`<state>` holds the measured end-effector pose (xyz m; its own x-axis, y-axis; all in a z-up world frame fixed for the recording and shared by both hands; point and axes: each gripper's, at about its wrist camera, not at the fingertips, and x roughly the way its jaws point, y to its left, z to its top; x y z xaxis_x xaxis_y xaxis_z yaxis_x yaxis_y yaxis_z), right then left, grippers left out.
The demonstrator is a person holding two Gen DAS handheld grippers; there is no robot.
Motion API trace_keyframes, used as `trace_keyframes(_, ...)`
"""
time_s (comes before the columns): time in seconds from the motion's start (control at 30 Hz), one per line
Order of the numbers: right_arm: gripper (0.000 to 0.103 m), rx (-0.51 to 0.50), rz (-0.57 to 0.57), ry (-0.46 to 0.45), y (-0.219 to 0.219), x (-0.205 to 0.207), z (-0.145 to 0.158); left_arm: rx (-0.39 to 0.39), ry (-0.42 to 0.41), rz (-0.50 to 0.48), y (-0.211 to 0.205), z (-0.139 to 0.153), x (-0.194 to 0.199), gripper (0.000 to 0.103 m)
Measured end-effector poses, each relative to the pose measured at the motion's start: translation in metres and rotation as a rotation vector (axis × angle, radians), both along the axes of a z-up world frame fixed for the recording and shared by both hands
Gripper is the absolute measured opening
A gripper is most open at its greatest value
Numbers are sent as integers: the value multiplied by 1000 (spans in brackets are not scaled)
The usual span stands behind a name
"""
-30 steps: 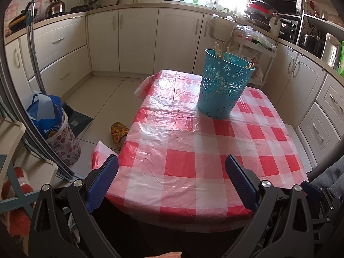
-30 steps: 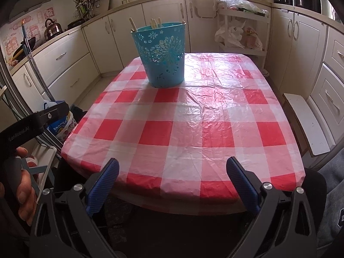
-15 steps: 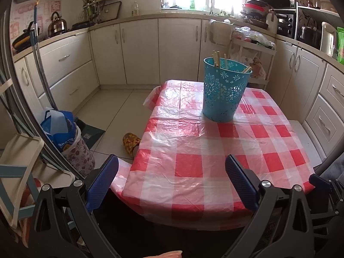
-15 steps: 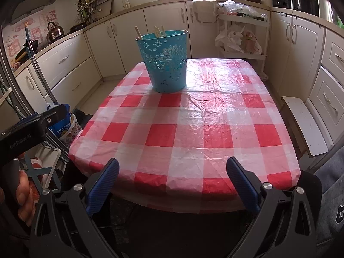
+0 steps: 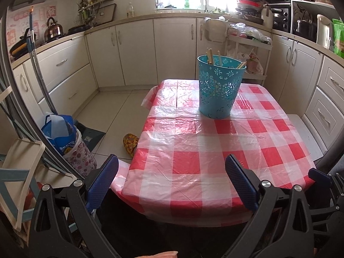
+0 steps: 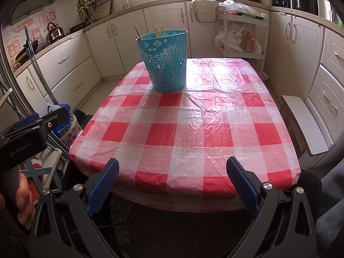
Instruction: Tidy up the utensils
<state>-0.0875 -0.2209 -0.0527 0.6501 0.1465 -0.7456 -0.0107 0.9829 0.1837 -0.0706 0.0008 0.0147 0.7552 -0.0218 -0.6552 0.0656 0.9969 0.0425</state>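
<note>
Kitchen table [image 6: 193,124] — checked cloth bare; chopsticks [image 6: 158,31] all upright in far teal basket [image 6: 166,62]. Left claw [image 5: 172,180], right claw [image 6: 172,182] — wide open, empty. Task seemingly finished.

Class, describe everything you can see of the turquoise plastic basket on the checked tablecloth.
The turquoise plastic basket is a round, tapered bucket, wider at its rim than its base, with flower-shaped cut-outs through its wall. It stands upright on the red-and-white checked plastic tablecloth, towards the table's far end. Several pale wooden sticks, probably chopsticks, lean inside and poke above the rim. Nothing else touches it; both grippers are well short of it.
</note>
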Motion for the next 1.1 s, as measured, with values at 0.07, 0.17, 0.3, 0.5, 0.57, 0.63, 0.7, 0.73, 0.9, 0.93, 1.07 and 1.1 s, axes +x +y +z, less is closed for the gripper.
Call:
trace_keyframes(0.07,96,-1,0,0,0,0,0,2,-3,-4,-1,1,-1,95)
trace_keyframes(0.17,96,-2,0,1,0,0,0,1,-4,-7,-1,3,-3,95)
trace_keyframes(0.3,96,0,-2,2,1,-1,-1,-23,16,-16,0,1,-2,95)
trace_keyframes(0.5,96,0,-1,1,2,-2,-3,-28,-14,16,4,-1,-10,95)
trace_keyframes(0.57,96,-7,-2,-11,4,-4,-2,-34,-10,9,3,-1,-11,95)
trace_keyframes(0.63,96,-9,-6,-23,4,-5,0,-35,1,5,2,-2,-11,95)
trace_keyframes(0.7,96,-13,-12,-34,4,-6,1,-43,23,0,1,-4,-9,95)
trace_keyframes(0.73,96,-13,-14,-38,3,-6,2,-38,36,-2,-1,-6,-8,95)
trace_keyframes(0.9,96,-10,-21,-34,0,-5,0,-3,26,1,-6,-8,-11,95)
trace_keyframes(0.93,96,-8,-23,-30,-1,-5,-1,0,27,2,-7,-8,-11,95)
trace_keyframes(1.07,96,-5,-32,-24,-2,-5,-3,0,30,3,-7,-8,-11,95)
trace_keyframes(1.1,96,-3,-35,-23,-3,-5,-3,-6,30,3,-6,-8,-11,95)
